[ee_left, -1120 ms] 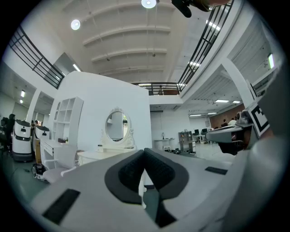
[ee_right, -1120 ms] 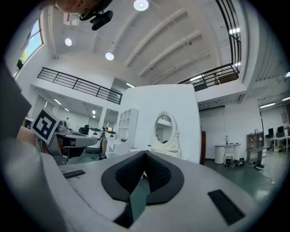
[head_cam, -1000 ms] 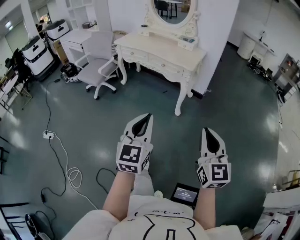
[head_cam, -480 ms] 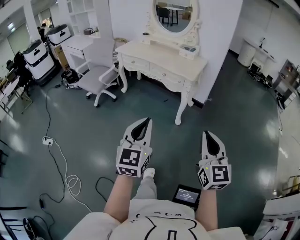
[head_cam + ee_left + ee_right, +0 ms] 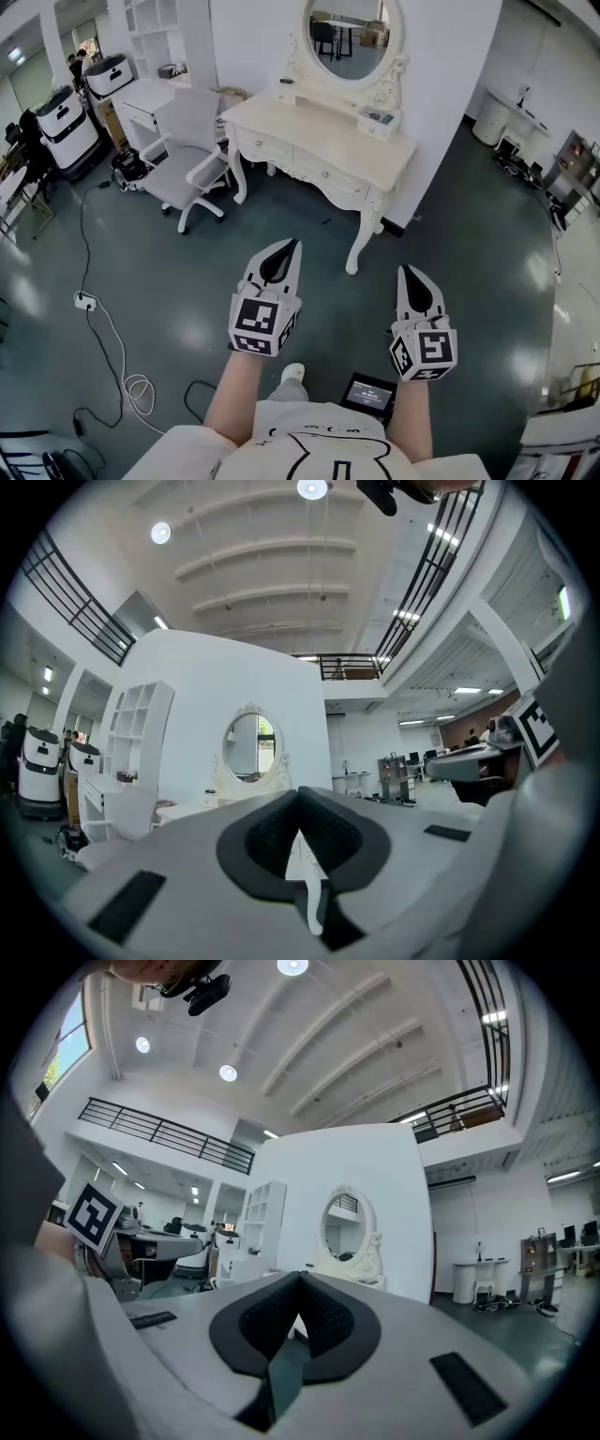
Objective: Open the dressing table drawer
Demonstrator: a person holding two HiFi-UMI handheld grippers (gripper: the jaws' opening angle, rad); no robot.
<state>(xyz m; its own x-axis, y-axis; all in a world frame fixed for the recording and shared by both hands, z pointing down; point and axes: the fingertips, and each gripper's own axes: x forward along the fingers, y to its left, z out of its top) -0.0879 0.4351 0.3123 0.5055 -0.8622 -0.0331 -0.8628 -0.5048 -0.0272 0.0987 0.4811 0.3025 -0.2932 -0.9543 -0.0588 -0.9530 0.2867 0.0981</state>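
Note:
The cream dressing table (image 5: pixel 330 133) stands against a white wall, a few steps ahead of me, with an oval mirror (image 5: pixel 352 37) on top. Its closed drawers (image 5: pixel 322 172) run along the front under the top. My left gripper (image 5: pixel 292 244) and right gripper (image 5: pixel 407 270) are held level over the dark floor, side by side and well short of the table. Both are shut, tips together, with nothing between them. In the left gripper view the mirror (image 5: pixel 249 746) shows above the shut left gripper (image 5: pixel 300 795). In the right gripper view the mirror (image 5: pixel 345 1226) is above the shut right gripper (image 5: pixel 301 1279).
A white office chair (image 5: pixel 186 141) stands left of the table beside a white desk (image 5: pixel 141 94). Cables (image 5: pixel 105 328) trail over the floor at left. A small screen device (image 5: pixel 367 396) lies near my feet. Wheeled machines (image 5: pixel 58 114) stand far left.
Both grippers and I have moved forward together toward the dressing table, which now appears nearer and larger. The jaws stayed shut.

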